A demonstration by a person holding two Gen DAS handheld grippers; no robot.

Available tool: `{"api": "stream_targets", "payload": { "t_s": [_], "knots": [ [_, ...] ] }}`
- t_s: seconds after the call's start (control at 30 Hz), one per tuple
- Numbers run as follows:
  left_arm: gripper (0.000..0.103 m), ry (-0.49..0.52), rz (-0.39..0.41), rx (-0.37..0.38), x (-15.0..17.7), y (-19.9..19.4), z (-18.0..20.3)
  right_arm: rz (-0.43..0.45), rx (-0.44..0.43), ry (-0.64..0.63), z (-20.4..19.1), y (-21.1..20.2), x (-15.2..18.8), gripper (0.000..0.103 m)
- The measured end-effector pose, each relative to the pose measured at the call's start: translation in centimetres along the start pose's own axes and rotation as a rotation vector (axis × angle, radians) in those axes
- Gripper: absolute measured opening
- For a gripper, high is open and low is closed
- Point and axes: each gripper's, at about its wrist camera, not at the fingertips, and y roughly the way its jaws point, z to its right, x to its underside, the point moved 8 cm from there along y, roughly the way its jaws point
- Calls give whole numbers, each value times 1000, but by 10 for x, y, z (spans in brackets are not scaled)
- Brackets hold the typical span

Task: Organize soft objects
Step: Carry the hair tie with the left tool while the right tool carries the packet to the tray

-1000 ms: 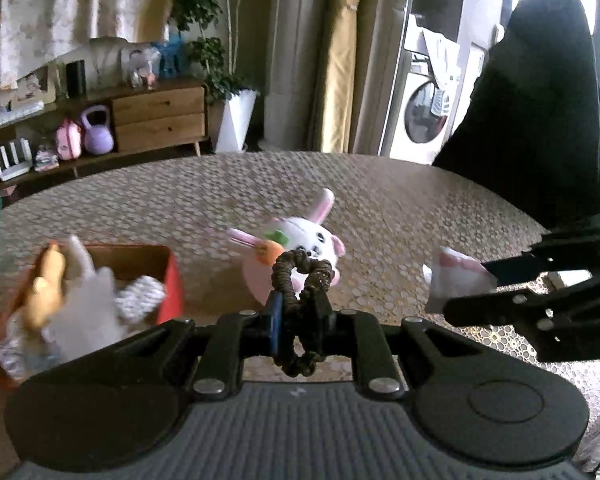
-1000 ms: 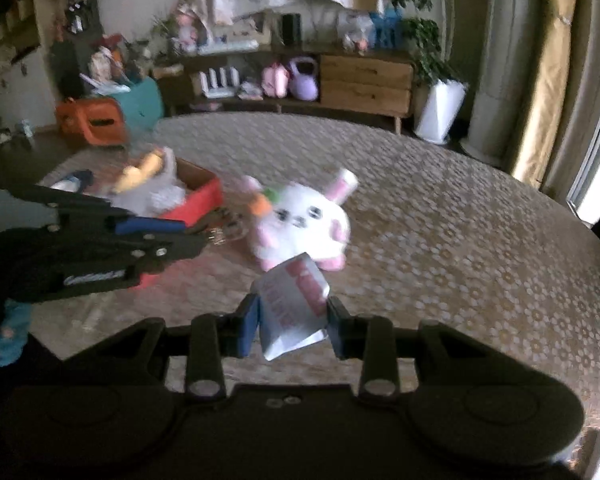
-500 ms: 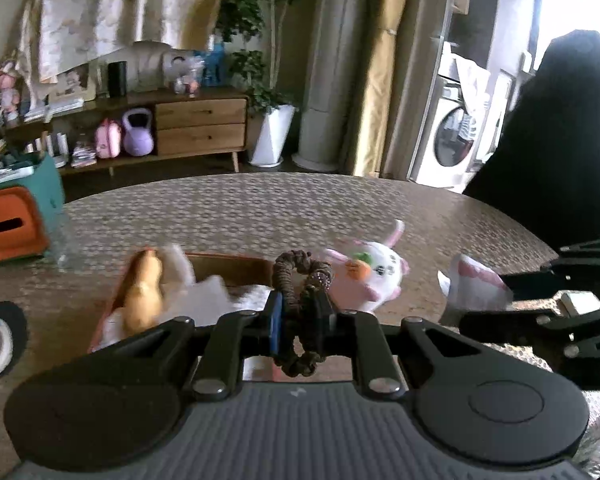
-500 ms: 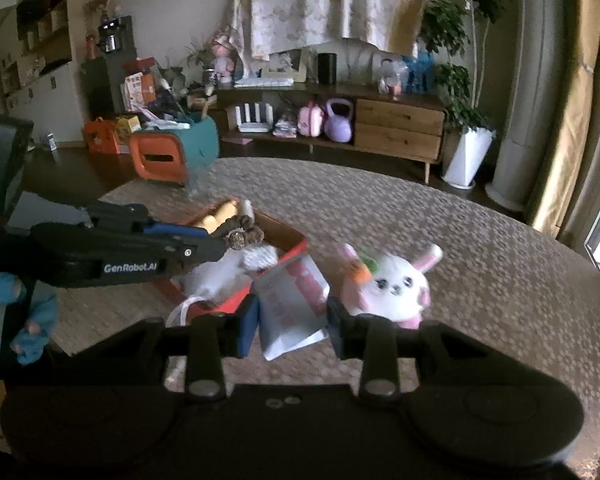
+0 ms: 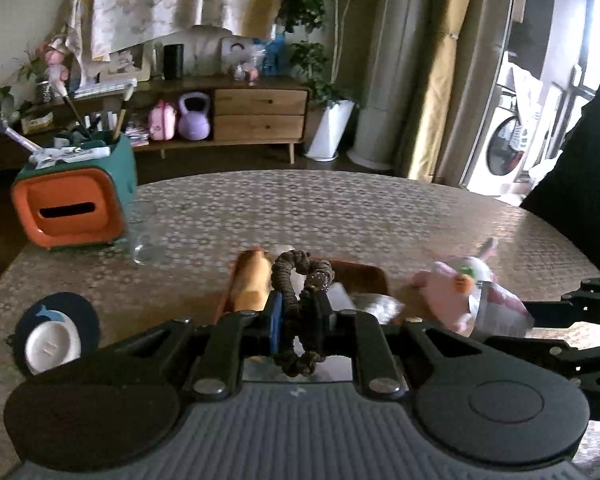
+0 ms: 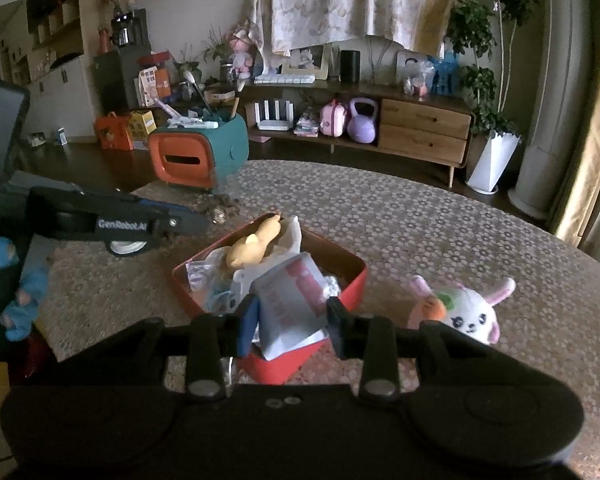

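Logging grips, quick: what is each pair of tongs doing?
Left tongs: shut on brown hair scrunchie.
Right tongs: shut on white packet.

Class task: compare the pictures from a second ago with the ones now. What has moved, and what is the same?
Both grippers have swung left across the table: the red box now sits right ahead of them, and the plush rabbit has slid to the right of each view. Nothing was picked up or released. The left gripper still clamps the brown hair tie; the right gripper still holds the small packet. The rabbit remains outside the box.
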Motion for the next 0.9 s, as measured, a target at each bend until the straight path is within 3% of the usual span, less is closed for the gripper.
{"api": "stream_targets", "payload": {
  "t_s": [0.33,0.6,0.9],
  "knots": [
    [16,-35,-90,-15,20,38,-32,-65,59,-1,4,70,-12,36],
    [16,-27,-175,8,53,64,-27,-100,34,24,7,114,-19,37],
    [16,-19,-212,27,63,86,-19,-144,35,8,3,147,-18,37]
  ]
}}
